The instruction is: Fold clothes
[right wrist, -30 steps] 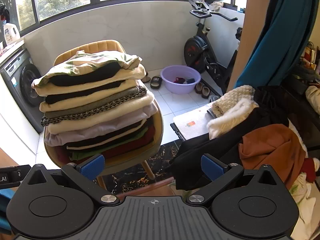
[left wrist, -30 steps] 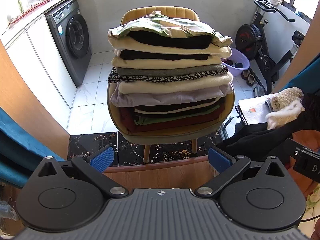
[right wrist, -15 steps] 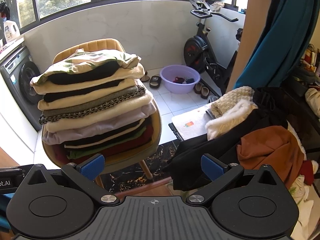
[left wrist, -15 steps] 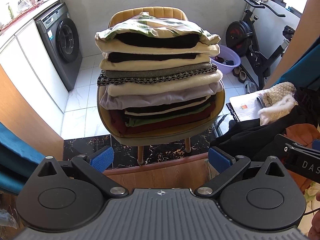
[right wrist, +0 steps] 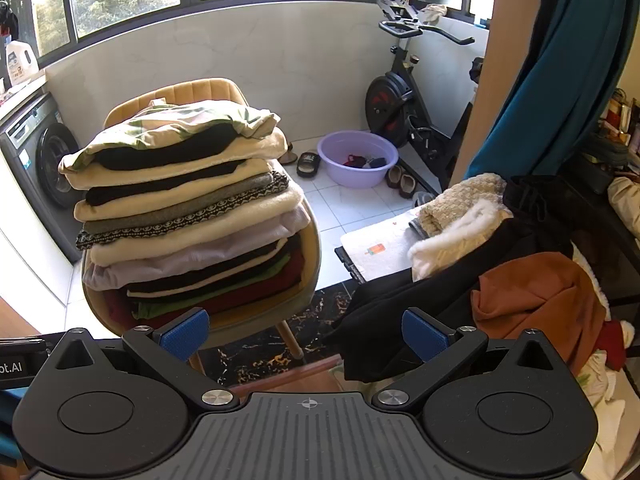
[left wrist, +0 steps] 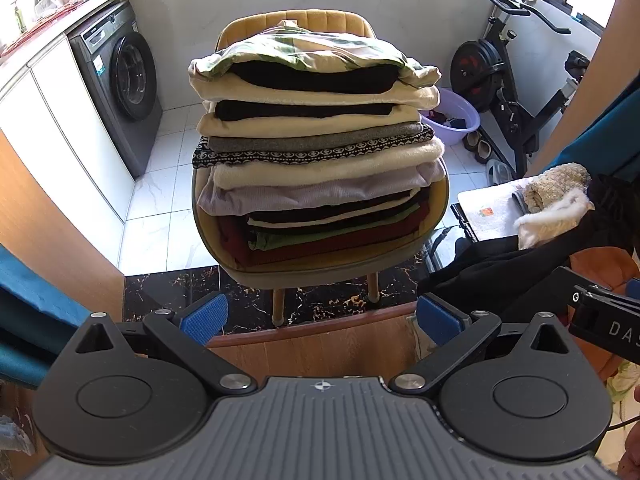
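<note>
left gripper (left wrist: 318, 316) jaws apart, empty | right gripper (right wrist: 306, 334) jaws apart, empty | folded stack (left wrist: 316, 148) stood tall on yellow chair (left wrist: 320, 268); unfolded heap (right wrist: 460, 280) lay right | risk: bumped stack could topple

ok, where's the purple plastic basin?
Purple plastic basin sits on the white tiled floor in the right wrist view, between the stacked chair and exercise bike.

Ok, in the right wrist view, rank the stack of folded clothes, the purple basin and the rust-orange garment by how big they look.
1. Stack of folded clothes: clearly largest.
2. Rust-orange garment: it lies nearer the camera, which may inflate it.
3. Purple basin: smallest as seen, though it sits farther back on the floor.
</note>
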Action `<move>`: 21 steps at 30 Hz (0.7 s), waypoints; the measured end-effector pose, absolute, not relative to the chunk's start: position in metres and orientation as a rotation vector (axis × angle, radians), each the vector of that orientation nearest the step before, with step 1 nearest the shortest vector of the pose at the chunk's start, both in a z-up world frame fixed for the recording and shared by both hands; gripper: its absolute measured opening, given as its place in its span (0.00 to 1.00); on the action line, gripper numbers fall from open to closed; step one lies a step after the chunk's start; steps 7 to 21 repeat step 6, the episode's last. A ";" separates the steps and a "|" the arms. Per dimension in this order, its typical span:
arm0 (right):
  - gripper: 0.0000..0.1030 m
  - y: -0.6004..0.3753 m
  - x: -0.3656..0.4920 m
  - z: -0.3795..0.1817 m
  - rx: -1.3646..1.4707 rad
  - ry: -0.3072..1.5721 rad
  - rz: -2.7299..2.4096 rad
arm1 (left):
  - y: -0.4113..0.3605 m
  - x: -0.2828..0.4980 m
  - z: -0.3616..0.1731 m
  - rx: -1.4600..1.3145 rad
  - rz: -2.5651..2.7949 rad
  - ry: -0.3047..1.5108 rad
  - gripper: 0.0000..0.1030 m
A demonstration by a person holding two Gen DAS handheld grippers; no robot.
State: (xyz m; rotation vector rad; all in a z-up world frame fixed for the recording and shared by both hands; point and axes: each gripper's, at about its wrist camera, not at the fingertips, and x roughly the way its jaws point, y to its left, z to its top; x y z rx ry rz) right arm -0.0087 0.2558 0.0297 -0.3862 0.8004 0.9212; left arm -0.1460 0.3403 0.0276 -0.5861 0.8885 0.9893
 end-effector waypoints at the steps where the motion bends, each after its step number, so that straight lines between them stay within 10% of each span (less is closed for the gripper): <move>1: 0.99 0.256 -0.009 0.030 -0.388 0.799 0.922 | 0.341 -0.147 0.028 -0.589 0.988 0.886 1.00; 21: 0.99 0.257 -0.012 0.032 -0.396 0.791 0.929 | 0.341 -0.148 0.029 -0.587 0.985 0.878 1.00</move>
